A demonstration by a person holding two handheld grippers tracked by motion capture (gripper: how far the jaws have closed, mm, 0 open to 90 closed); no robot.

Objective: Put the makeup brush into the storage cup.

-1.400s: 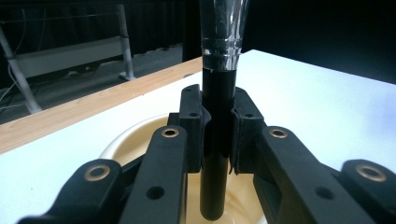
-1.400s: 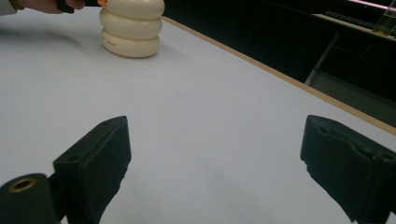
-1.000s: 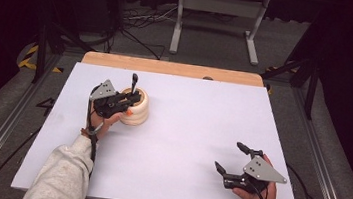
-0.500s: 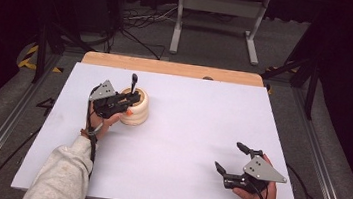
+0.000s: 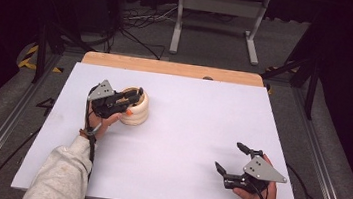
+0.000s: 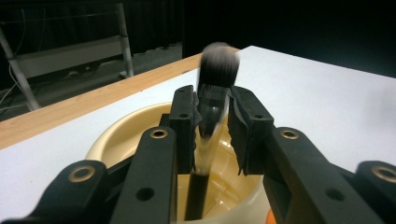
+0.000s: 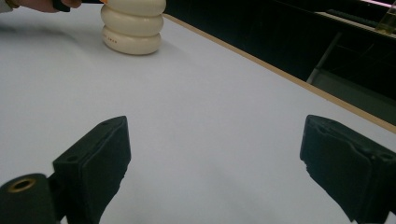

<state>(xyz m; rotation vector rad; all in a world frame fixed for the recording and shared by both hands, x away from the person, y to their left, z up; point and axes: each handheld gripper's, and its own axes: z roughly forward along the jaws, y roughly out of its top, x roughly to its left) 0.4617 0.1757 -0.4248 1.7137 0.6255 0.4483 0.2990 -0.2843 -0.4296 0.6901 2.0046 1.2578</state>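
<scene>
A cream ribbed cup [image 5: 137, 116] stands on the left half of the white table [image 5: 188, 111]. My left gripper [image 5: 131, 99] hovers over its mouth. In the left gripper view a black makeup brush [image 6: 217, 60] stands bristles up between the pads of that gripper [image 6: 212, 107], its handle reaching down into the cup [image 6: 116, 133]. The brush is blurred, there is a gap at the right pad, and the jaws have just been opening. My right gripper [image 5: 228, 156] rests near the front right edge, open and holding nothing. In its own view the right gripper [image 7: 215, 158] faces the cup [image 7: 133, 28] far off.
A bare wooden strip [image 5: 173, 69] runs along the table's far edge. Beyond it are a grey metal stand [image 5: 219, 14] and cables on the dark floor. A person's sleeve [image 5: 62, 177] comes in at the bottom left.
The brush head that stuck up above the left gripper now sits lower, by the cup's rim. The left jaws have parted a little. Neither hand has shifted.
</scene>
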